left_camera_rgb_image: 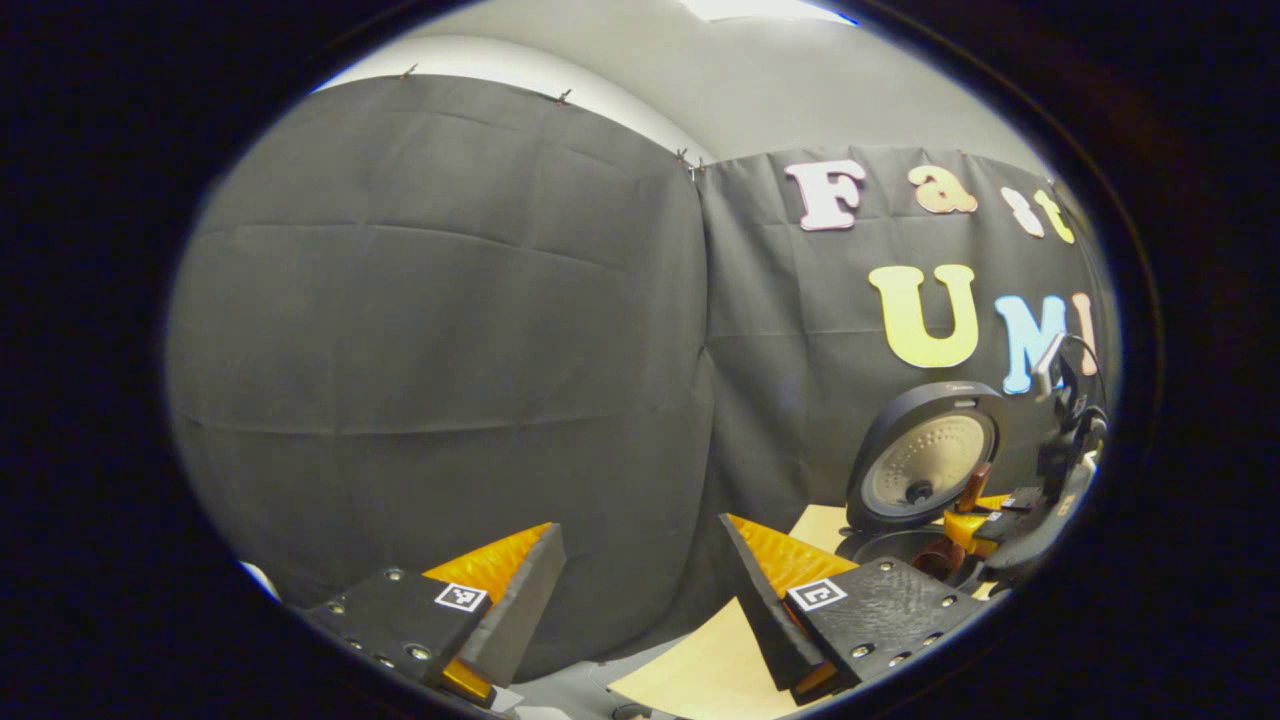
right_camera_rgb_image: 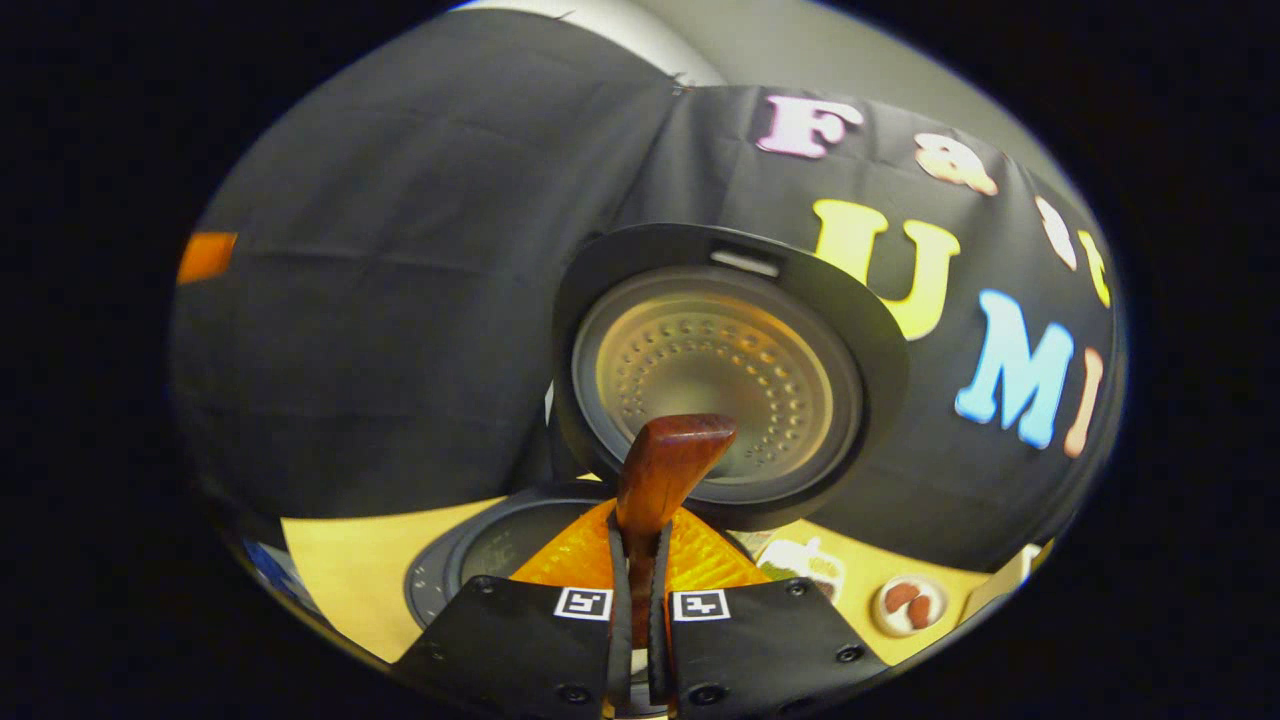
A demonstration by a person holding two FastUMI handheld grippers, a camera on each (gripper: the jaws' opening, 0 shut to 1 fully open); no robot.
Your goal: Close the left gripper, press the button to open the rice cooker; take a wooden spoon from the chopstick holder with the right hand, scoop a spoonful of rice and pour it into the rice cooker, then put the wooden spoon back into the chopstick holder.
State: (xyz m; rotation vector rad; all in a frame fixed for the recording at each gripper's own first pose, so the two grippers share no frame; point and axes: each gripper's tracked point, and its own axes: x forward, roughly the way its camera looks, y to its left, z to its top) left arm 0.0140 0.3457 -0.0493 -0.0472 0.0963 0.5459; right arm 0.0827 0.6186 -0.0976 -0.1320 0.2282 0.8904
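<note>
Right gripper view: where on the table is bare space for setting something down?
Bare light wooden table lies left of the open black rice cooker. The right side is crowded: a small round dish and a pale printed item.

A light wooden table (right_camera_rgb_image: 340,570) stands against the black cloth wall (left_camera_rgb_image: 440,330), whose top edge is pinned with small clips (left_camera_rgb_image: 563,97). On the table's right part lie a small patterned item (right_camera_rgb_image: 805,566) and, just beside it, a round white piece with red-brown patches (right_camera_rgb_image: 908,603).
</note>
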